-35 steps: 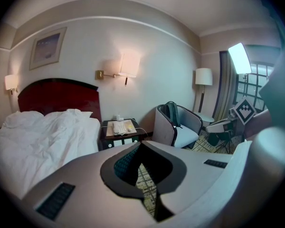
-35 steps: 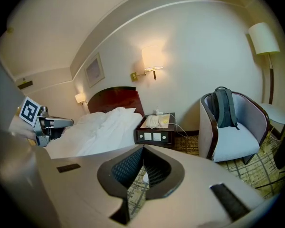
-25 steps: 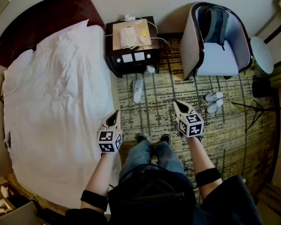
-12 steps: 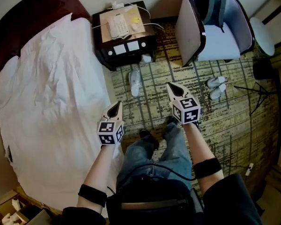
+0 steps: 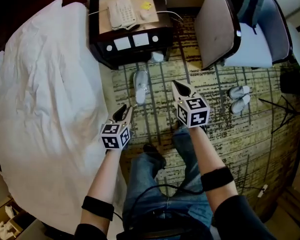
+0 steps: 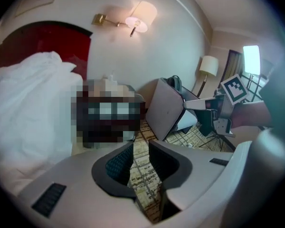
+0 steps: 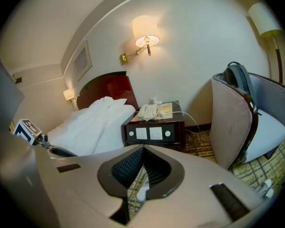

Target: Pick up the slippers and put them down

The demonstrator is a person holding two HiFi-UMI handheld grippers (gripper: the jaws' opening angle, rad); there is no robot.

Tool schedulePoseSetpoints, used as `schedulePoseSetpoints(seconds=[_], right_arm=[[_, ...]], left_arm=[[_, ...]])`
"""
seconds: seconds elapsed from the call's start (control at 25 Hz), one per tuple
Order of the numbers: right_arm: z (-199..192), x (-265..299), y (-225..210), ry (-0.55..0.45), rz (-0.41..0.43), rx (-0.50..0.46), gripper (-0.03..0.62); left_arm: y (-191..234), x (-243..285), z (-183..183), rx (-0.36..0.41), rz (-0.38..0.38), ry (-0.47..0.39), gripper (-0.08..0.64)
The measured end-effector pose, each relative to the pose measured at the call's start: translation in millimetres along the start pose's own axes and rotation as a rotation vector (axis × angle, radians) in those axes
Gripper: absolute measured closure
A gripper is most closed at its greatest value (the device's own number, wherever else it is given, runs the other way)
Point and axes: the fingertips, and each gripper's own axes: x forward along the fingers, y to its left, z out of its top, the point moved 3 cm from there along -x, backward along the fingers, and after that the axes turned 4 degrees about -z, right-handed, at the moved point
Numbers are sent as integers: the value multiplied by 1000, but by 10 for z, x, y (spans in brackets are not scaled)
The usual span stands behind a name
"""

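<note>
The left gripper (image 6: 140, 145) has its jaws slightly apart, having just been opening, with only carpet (image 6: 141, 172) showing in the gap and nothing held. The right gripper (image 7: 143, 151) has its jaws together, tips meeting, and is empty, though a white slipper (image 7: 141, 193) shows through the slot below the tips, lying further on. In the head view both grippers hang low over the carpet and point toward that slipper, which lies alone in front of the nightstand (image 5: 130, 39), ahead of the two tips and touched by neither. A pair (image 5: 239, 99) of slippers lies well apart to the right, near the chair (image 5: 217, 29). I judge this to be the reach, with no slipper lifted yet. Next, the right jaws need to part, and a gripper must come down onto the lone slipper's edge and close there
</note>
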Motion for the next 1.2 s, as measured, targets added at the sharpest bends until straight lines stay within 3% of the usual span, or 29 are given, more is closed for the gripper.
schedulePoseSetpoints(seconds=[0.32,0.52,0.84,1.0,1.2], right_arm=[[-845,1306,-308,17,18,-14,591],[-1435,1976,-630,17,16,-6,591],[-2266,2970,-890,-32,30,47,591],[-2554,3310,-954,-53,45,10,591],[-2699,3517,-1068,-87,49,-39,591]], left_arm=[[862,1331,-968,-160,-61,74,365],[1300,2078,-1617,-224,-144,130,242],[1908,3137,-2702,-251,-223,245,156],[2197,3564,-3171,-256,-249,317,97],[2416,3891,-3472,-286,-267,325,96]])
